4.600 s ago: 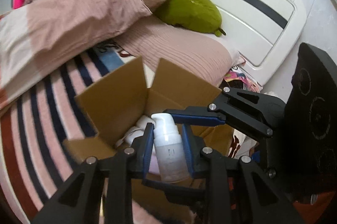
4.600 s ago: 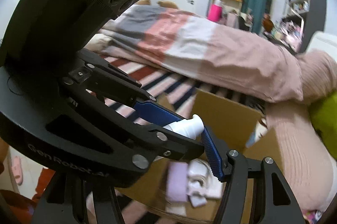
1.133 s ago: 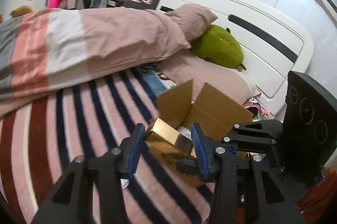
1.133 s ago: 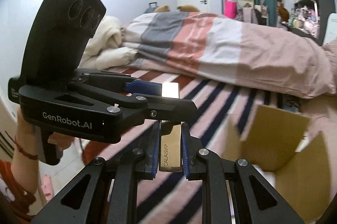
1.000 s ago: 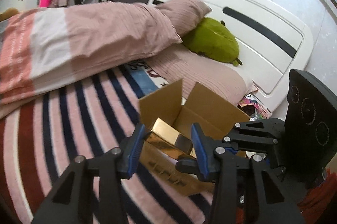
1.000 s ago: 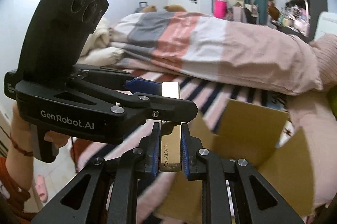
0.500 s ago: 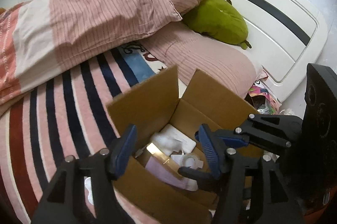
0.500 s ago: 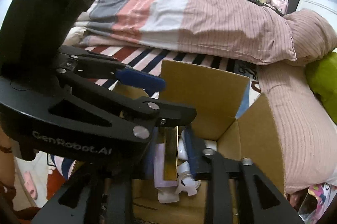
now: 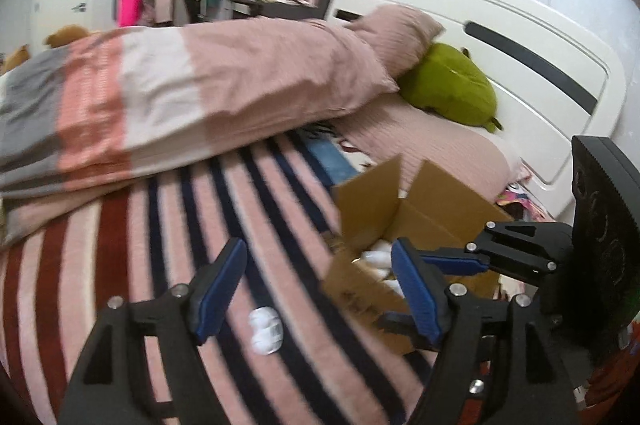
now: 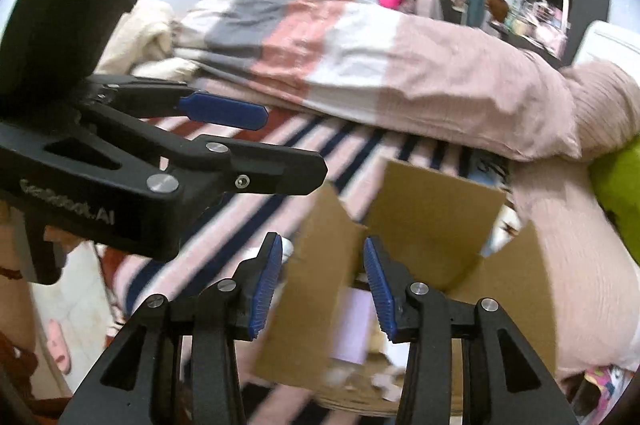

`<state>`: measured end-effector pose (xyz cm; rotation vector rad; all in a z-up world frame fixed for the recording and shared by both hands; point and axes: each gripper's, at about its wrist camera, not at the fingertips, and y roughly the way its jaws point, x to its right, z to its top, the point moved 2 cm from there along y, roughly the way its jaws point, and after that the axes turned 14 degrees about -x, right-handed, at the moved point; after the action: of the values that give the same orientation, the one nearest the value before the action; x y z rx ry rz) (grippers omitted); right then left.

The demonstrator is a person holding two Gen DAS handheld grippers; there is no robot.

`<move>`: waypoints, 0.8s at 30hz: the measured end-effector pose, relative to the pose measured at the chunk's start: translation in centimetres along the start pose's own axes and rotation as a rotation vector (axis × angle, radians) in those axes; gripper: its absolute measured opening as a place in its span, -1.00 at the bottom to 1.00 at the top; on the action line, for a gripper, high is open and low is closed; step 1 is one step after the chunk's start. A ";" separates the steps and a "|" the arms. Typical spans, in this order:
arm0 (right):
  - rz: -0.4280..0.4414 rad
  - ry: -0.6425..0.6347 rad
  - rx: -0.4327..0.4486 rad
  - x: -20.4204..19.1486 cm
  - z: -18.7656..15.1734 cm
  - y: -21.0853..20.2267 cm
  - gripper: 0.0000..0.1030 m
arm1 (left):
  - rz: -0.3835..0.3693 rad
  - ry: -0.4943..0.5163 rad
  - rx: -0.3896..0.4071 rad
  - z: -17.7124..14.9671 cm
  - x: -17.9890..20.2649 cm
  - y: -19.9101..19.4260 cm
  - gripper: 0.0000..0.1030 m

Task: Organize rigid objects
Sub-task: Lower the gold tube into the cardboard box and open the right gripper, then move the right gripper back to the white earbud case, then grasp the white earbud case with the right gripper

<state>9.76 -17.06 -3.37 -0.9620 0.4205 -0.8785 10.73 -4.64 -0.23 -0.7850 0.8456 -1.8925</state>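
Left wrist view: left gripper (image 9: 316, 289) spread wide, empty; blurry white object (image 9: 265, 330) on the bedspread left of the box (image 9: 370, 209), whose contents are mostly hidden.

Right wrist view: right gripper (image 10: 322, 279) released, empty, above box (image 10: 434, 209); contents smeared, unreadable.

Left gripper (image 9: 316, 289) open wide, blue pads (image 9: 218, 289) apart, nothing between. Below the gap, a small white object (image 9: 266, 330) lying on the striped blanket (image 9: 160, 245), blurred. Open cardboard box (image 9: 400, 225) to the right on the bed, flaps up, white items inside, partly hidden by the right finger. Right gripper (image 9: 516, 257) just beyond the box, state unclear. Pink duvet (image 9: 192, 97), pillow (image 9: 400, 29), green plush (image 9: 448, 93) against white headboard (image 9: 500, 37).
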 end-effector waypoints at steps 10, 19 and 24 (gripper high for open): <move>0.171 -0.086 -0.090 -8.4 1.1 7.7 0.08 | 0.074 -0.156 -0.008 -7.6 -9.1 0.4 0.43; 0.018 0.074 -0.228 -7.2 -1.7 18.8 0.18 | 0.034 -0.237 -0.062 -12.1 -12.8 3.5 0.43; -0.029 0.168 -0.183 -5.7 -1.3 21.3 0.17 | 0.034 -0.245 -0.065 -12.5 -13.1 3.5 0.43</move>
<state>15.25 -7.32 -22.46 -1.0673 0.6401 -0.9626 7.74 8.86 -12.52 -1.0122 0.7641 -1.7040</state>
